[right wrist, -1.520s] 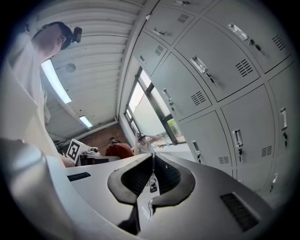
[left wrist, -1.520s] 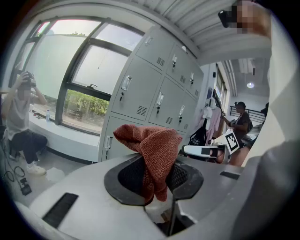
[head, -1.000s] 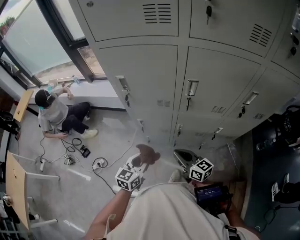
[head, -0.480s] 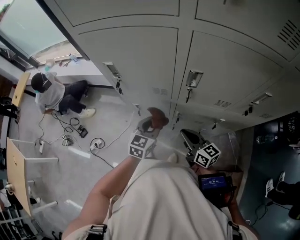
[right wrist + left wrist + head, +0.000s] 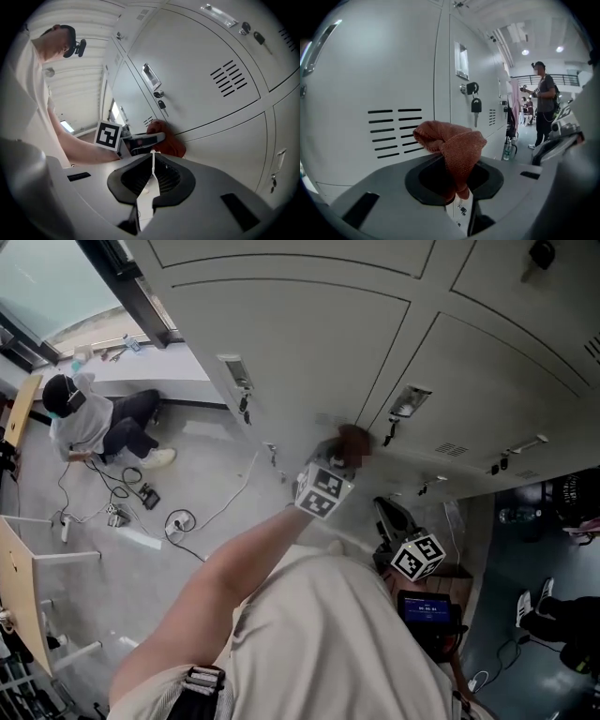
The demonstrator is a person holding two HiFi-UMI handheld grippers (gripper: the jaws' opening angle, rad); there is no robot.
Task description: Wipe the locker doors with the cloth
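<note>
Grey locker doors [image 5: 281, 343], pale floor [image 5: 202, 460]

Cream shirt [image 5: 347, 643]; grey left gripper [image 5: 458, 185], right gripper [image 5: 153, 174] (checker-marked cubes [image 5: 323, 491]).

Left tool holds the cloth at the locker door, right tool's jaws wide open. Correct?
Not quite. The right tool is shut, jaws together on nothing, as the right gripper view shows. The left tool does hold the cloth at the locker door.
</note>
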